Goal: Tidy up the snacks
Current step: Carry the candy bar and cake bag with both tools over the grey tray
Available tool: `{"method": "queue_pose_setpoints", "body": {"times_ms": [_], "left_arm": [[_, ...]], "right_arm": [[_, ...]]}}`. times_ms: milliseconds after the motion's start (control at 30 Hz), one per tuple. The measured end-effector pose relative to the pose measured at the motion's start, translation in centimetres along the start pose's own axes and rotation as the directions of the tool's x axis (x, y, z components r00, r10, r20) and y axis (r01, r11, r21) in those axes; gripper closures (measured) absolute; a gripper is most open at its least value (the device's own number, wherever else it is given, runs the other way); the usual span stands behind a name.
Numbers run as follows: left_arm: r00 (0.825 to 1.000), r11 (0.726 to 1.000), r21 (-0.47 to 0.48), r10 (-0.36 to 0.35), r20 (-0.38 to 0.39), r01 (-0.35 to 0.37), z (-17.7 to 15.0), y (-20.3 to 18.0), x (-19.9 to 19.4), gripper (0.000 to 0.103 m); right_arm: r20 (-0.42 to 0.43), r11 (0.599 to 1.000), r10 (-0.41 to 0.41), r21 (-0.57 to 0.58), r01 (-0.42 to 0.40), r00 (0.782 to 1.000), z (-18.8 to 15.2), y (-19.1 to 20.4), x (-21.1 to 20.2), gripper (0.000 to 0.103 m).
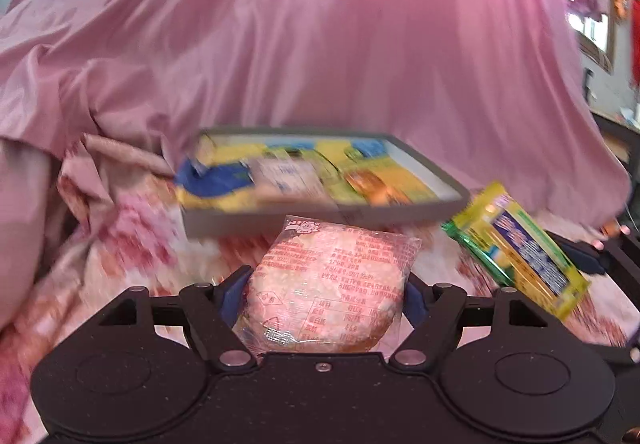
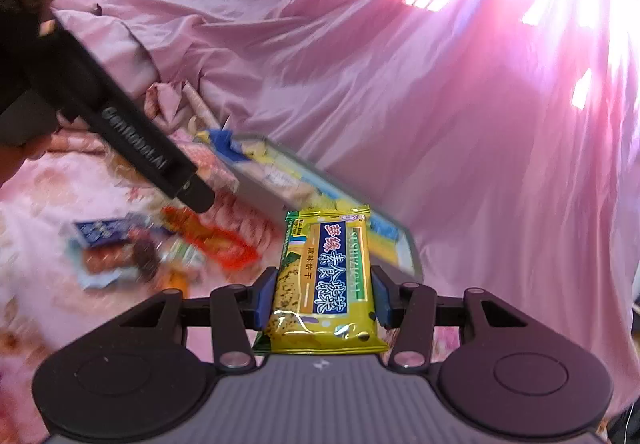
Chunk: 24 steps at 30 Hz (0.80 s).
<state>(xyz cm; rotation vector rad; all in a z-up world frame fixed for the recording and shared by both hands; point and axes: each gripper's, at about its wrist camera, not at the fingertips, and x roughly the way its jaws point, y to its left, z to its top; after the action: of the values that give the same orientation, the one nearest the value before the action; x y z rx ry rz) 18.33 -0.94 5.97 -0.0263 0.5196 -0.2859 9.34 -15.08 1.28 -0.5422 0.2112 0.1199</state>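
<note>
Round bun packet clamped in left hand-held gripper; yellow cracker packet, long axis pointing forward, clamped in right hand-held gripper. Grey tray straight ahead on bed, nearer left.

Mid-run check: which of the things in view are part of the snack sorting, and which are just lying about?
Part of the job:
- round pink snack pack, held in left gripper
- yellow biscuit pack, held in right gripper
- grey tray with snacks inside
- loose snacks on the bed

Lying about:
- pink quilt
- floral sheet
</note>
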Motion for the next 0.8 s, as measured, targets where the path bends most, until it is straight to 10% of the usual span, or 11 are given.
{"method": "queue_pose_setpoints", "body": {"times_ms": [400,800], "left_arm": [[0.992,0.993,-0.035,0.115,0.049,-0.113,10.2,3.6,8.4,0.027],[0.987,0.985,-0.053,0.163,-0.010,-0.163,12.1,4.9,17.6,0.027]], "right_arm": [[0.084,0.997,-0.005,-0.071,0.011,0.996,5.1,-3.1,9.0,0.051],[0.057,0.999,0.005,-0.034,-0.004,0.998,7.1,-3.9,19.9,0.051]]}}
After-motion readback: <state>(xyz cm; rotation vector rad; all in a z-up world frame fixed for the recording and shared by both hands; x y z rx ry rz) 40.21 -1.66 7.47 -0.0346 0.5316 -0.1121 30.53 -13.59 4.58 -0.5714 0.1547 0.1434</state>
